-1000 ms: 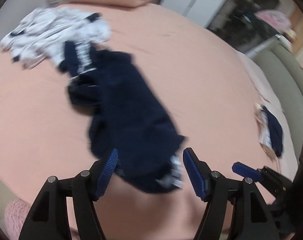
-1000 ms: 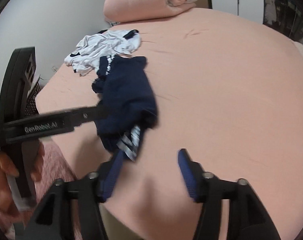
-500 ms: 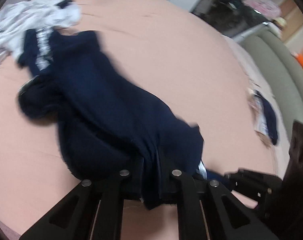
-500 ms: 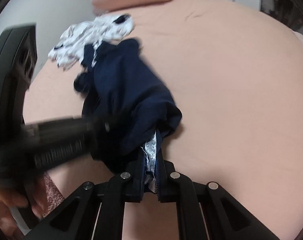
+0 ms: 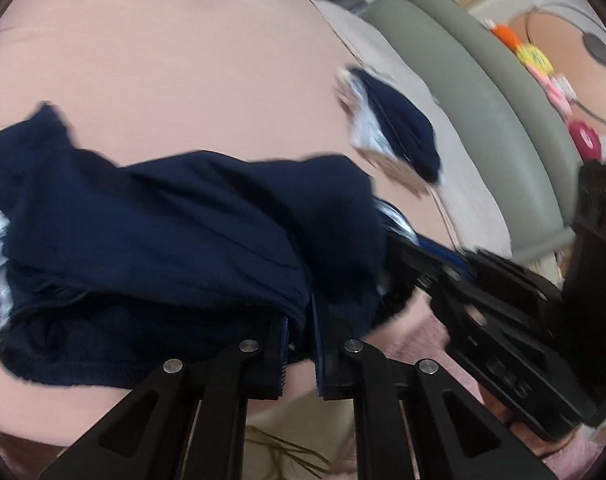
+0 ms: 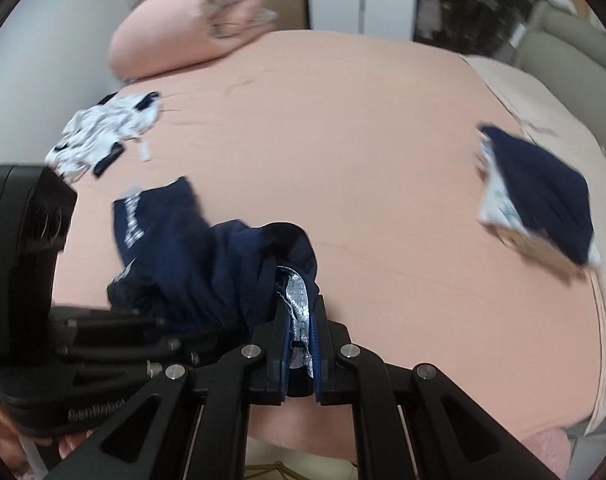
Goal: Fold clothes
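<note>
A navy garment with white lettering (image 5: 175, 240) (image 6: 207, 256) lies crumpled near the front edge of the pink bed (image 5: 175, 60) (image 6: 363, 140). My left gripper (image 5: 301, 320) is shut on its navy hem. My right gripper (image 6: 299, 312) is shut on another part of its edge, where a silver-white print shows. The two grippers sit side by side; the right one shows in the left wrist view (image 5: 483, 300), and the left one in the right wrist view (image 6: 83, 344).
A folded navy and white pile (image 5: 391, 132) (image 6: 535, 204) lies at the bed's right side. A crumpled white garment (image 6: 107, 136) lies far left. A rolled pink duvet (image 6: 191, 44) is at the back. A grey-green headboard (image 5: 483, 92) runs along the right.
Both grippers closed on the navy garment's near edge and have pulled it toward the front of the bed, away from the white garment. The views have swung to the right.
</note>
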The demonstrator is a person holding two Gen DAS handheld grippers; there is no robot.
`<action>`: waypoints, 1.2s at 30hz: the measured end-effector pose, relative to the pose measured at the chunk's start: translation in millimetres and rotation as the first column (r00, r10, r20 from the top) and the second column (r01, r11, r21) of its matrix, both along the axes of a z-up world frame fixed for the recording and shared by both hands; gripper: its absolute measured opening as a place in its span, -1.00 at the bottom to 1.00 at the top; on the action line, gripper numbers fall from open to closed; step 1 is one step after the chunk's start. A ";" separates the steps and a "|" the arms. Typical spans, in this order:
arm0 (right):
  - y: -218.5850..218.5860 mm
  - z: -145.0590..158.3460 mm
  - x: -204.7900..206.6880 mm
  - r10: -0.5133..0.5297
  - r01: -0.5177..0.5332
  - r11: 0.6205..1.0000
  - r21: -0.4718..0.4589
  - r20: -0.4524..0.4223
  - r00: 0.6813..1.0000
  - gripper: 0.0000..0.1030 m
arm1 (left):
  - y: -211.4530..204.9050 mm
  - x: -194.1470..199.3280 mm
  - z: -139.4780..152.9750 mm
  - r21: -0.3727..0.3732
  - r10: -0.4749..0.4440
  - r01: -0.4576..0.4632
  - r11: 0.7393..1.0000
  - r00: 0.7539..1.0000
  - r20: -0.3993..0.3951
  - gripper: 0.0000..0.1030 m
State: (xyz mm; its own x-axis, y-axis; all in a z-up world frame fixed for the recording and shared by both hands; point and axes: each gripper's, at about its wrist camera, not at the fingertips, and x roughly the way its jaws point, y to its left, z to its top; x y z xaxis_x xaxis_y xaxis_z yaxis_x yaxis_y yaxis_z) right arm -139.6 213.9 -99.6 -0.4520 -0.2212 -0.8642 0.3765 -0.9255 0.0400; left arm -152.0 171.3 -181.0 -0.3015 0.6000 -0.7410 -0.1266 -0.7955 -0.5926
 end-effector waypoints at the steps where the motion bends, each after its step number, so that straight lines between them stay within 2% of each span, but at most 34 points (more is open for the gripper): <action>1: 12.8 -1.7 -4.5 -0.032 0.032 0.999 0.006 0.013 0.999 -0.81 | 8.4 1.6 -4.5 -0.014 -0.026 0.026 1.000 1.000 0.010 -0.82; 3: 34.6 -1.7 -12.1 -0.099 0.100 0.995 -0.004 0.038 0.994 -0.80 | 10.3 7.0 -4.1 -0.037 -0.031 0.031 0.999 1.000 0.003 -0.78; 4: 41.7 0.1 -11.7 -0.124 0.125 0.992 -0.023 0.040 0.991 -0.74 | 1.2 10.8 -1.9 -0.061 -0.003 0.002 0.998 1.000 -0.006 -0.76; 6: 58.2 3.2 -7.4 -0.172 0.174 0.983 -0.054 0.033 0.984 -0.40 | -24.4 16.0 -3.2 -0.126 0.085 -0.084 0.989 0.996 0.000 -0.74; 8: 63.0 3.2 -2.7 -0.204 0.204 0.979 -0.030 0.006 0.979 -0.37 | -61.9 23.1 -9.8 -0.156 0.195 -0.188 0.970 0.981 0.025 -0.74; 11: 64.3 -1.1 3.9 -0.218 0.218 0.976 -0.001 -0.009 0.976 -0.37 | -104.7 30.1 -25.1 -0.146 0.308 -0.293 0.945 0.947 0.094 -0.74; 13: 58.6 -6.1 3.3 -0.162 0.163 0.986 -0.032 0.024 0.986 -0.37 | -126.9 33.3 -36.7 -0.128 0.355 -0.337 0.933 0.922 0.154 -0.74; 15: 46.7 -13.9 3.7 -0.082 0.086 0.995 -0.060 0.062 0.995 -0.36 | -125.8 30.0 -40.9 -0.133 0.343 -0.323 0.937 0.922 0.179 -0.70; 17: 24.5 -26.8 9.0 0.015 -0.010 0.999 -0.051 0.093 0.996 -0.34 | -119.0 25.0 -41.1 -0.174 0.316 -0.285 0.942 0.931 0.185 -0.67; 18: 14.3 -35.2 11.1 0.043 -0.042 0.999 -0.013 0.097 0.994 -0.31 | -115.2 22.6 -40.9 -0.198 0.301 -0.264 0.944 0.935 0.188 -0.67; 20: -0.6 -54.4 12.9 0.052 -0.061 0.989 0.133 0.071 0.996 -0.31 | -110.5 19.4 -40.2 -0.237 0.280 -0.233 0.943 0.941 0.189 -0.67; 23: -0.7 -79.1 5.9 0.024 -0.045 0.972 0.231 0.094 0.995 -0.31 | -112.0 20.7 -38.5 -0.267 0.275 -0.224 0.937 0.946 0.172 -0.67; 26: 9.4 -90.6 1.0 -0.019 -0.003 0.986 0.167 0.129 0.991 -0.32 | -113.4 21.9 -36.8 -0.296 0.269 -0.215 0.931 0.950 0.156 -0.67; 27: 11.1 -89.4 1.7 -0.015 -0.005 0.990 0.143 0.137 0.990 -0.48 | -109.9 19.9 -37.5 -0.290 0.250 -0.199 0.936 0.957 0.148 -0.67; 28: 12.8 -85.7 3.6 -0.001 -0.015 0.995 0.094 0.160 0.987 -0.73 | -104.1 16.5 -38.9 -0.274 0.220 -0.176 0.946 0.966 0.139 -0.68; 29: 14.7 -80.8 5.9 0.019 -0.025 0.999 0.029 0.190 0.982 -0.89 | -99.9 14.8 -34.7 -0.255 0.188 -0.152 0.955 0.974 0.126 -0.77; 31: 16.7 -62.3 14.0 0.073 -0.057 0.995 -0.081 0.209 0.975 -0.90 | -93.0 11.7 -11.9 -0.208 0.119 -0.103 0.973 0.991 0.065 -0.83; 33: 17.5 -38.3 17.1 0.108 -0.087 0.988 -0.131 0.165 0.980 -0.90 | -91.5 -6.8 22.6 -0.229 0.077 -0.084 0.970 0.996 -0.037 -0.83; 35: 17.9 -7.3 5.8 0.099 -0.090 0.987 -0.131 0.061 0.993 -0.90 | -90.5 -32.8 52.0 -0.275 0.050 -0.084 0.958 0.990 -0.129 -0.83; 36: 18.9 3.6 -5.0 0.072 -0.070 0.989 -0.127 0.011 0.997 -0.90 | -94.6 -45.7 57.3 -0.299 0.049 -0.088 0.950 0.989 -0.138 -0.83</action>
State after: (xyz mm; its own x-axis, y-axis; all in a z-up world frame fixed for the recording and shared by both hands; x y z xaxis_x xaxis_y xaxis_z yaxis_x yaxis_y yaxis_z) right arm -144.6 232.8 -96.0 -0.4183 -0.3604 -0.8337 0.4395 -0.8836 0.1615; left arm -197.7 76.7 -123.6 -0.4374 0.3267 -0.8379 -0.1236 -0.9447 -0.3038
